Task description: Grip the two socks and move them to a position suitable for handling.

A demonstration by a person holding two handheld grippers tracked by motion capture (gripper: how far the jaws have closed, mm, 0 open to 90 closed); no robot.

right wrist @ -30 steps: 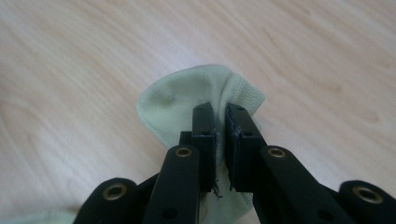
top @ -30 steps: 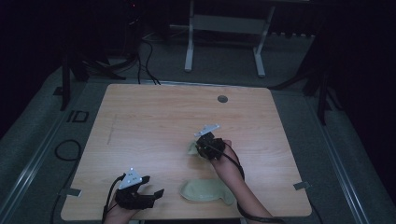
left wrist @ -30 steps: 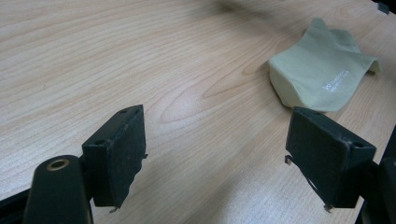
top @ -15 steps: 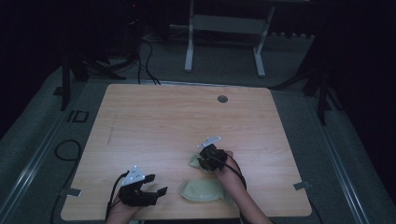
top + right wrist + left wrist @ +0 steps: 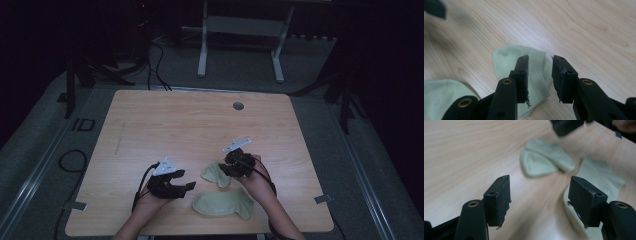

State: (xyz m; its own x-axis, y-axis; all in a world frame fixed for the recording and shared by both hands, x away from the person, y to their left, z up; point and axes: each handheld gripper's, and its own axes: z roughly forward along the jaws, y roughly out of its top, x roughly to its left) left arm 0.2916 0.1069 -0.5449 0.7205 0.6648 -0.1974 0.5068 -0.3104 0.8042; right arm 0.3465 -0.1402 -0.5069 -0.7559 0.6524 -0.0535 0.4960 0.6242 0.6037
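Two pale green socks lie near the table's front edge. The small folded sock [image 5: 214, 173] [image 5: 544, 160] [image 5: 506, 57] sits behind the longer flat sock [image 5: 223, 204] [image 5: 596, 172] [image 5: 441, 95]. My right gripper [image 5: 225, 170] [image 5: 540, 58] hovers just over the folded sock. Its jaws have just been opening and stand a little apart, pressing on nothing. My left gripper [image 5: 187, 186] [image 5: 540, 180] is left of both socks and points at them. Its jaws have just been closing but remain well apart, with bare wood between them.
The wooden table [image 5: 165, 125] has a round cable hole [image 5: 238, 106] near its far edge. A metal stand [image 5: 240, 30] is on the floor behind it, and cables [image 5: 70, 160] lie to the left.
My right gripper came back toward the front edge and its jaws parted, leaving the folded sock on the table. My left gripper slid right toward the socks.
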